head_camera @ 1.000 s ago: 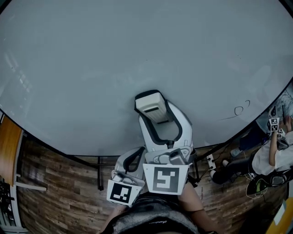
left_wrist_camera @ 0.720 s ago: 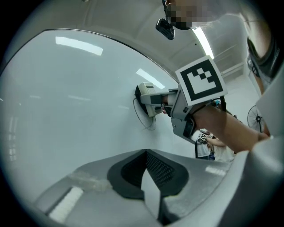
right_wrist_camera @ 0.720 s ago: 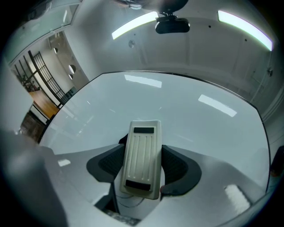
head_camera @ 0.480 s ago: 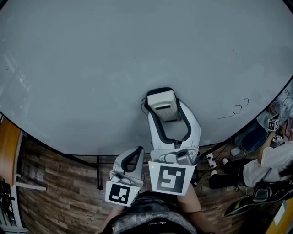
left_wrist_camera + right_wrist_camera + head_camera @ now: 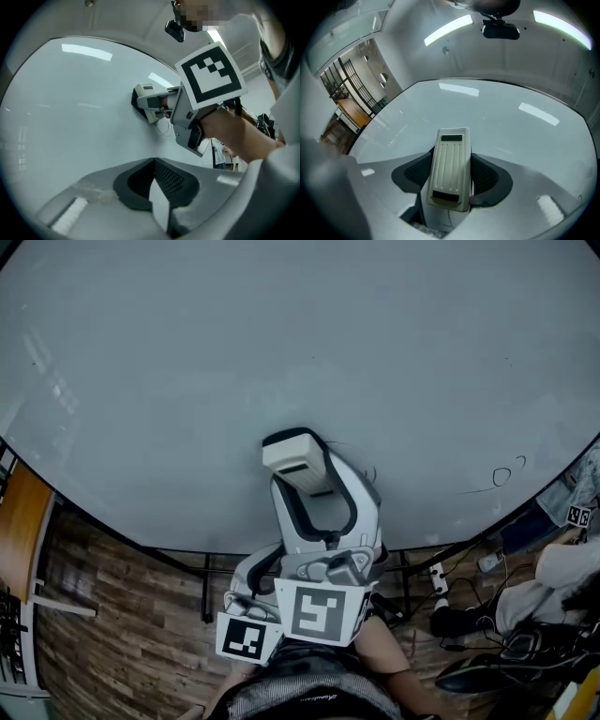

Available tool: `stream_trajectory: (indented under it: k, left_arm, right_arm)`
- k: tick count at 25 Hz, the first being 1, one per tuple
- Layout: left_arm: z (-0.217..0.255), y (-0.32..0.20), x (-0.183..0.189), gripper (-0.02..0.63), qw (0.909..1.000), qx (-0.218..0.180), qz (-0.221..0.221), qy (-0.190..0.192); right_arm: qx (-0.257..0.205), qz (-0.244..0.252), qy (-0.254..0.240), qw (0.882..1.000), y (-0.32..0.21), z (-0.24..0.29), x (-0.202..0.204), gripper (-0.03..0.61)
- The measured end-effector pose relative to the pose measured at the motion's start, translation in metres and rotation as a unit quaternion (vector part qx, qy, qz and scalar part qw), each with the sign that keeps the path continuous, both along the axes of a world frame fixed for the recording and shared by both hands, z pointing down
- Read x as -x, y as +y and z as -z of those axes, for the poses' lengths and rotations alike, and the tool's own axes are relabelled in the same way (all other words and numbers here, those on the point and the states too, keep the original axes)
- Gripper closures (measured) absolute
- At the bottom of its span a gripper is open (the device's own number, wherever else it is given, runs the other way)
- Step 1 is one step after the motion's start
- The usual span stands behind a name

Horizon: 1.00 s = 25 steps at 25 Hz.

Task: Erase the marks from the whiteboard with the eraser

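Whiteboard (image 5: 281, 352) fills most of head view. Right gripper (image 5: 314, 488) is clamped on the cream eraser (image 5: 296, 456), which sits flat against the board at lower middle. Left gripper (image 5: 154, 185) has jaws together with nothing between, low and just beside the right one. Small loop mark (image 5: 503, 474) sits near the board's lower-right edge, well apart from eraser.

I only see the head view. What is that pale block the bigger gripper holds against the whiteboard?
Observer: The right gripper view shows a ribbed cream eraser clamped between the jaws of the right gripper.
Operator: And the smaller one underneath?
Observer: In the left gripper view, the left gripper has its jaws shut together on nothing.
Operator: Is the eraser actually touching?
Observer: From the left gripper view, its dark pad lies against the whiteboard.
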<state>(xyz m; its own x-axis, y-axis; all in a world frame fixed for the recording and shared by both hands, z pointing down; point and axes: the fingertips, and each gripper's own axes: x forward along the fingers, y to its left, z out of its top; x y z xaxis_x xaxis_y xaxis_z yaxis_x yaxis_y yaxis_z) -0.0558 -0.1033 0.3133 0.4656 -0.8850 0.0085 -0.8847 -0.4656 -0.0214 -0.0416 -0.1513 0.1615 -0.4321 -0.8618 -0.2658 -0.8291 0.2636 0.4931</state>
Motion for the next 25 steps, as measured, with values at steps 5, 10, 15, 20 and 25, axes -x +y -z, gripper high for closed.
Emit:
stream_trajectory:
  k: [5, 10, 15, 20, 25]
  left_arm:
    - [-0.001, 0.000, 0.003, 0.611, 1.0000, 0.004, 0.001, 0.001]
    - [0.002, -0.005, -0.012, 0.611, 0.9998, 0.000, -0.020, 0.004]
    - [0.005, -0.009, -0.028, 0.611, 0.9991, -0.001, -0.042, 0.009]
    - [0.002, -0.009, -0.045, 0.611, 0.9978, 0.003, -0.067, 0.006]
    - [-0.002, -0.007, -0.053, 0.611, 0.9979, 0.002, -0.064, -0.002]
  right_arm:
    - [-0.005, 0.020, 0.009, 1.000, 0.002, 0.006, 0.006, 0.318]
    - [0.006, 0.015, -0.023, 1.000, -0.001, 0.013, -0.017, 0.316]
    - [0.003, -0.010, -0.041, 0.999, -0.004, 0.018, -0.047, 0.316]
    - [0.007, -0.029, -0.070, 0.997, -0.005, 0.020, -0.076, 0.316]
    - [0.008, -0.054, -0.064, 0.996, -0.007, 0.013, -0.075, 0.318]
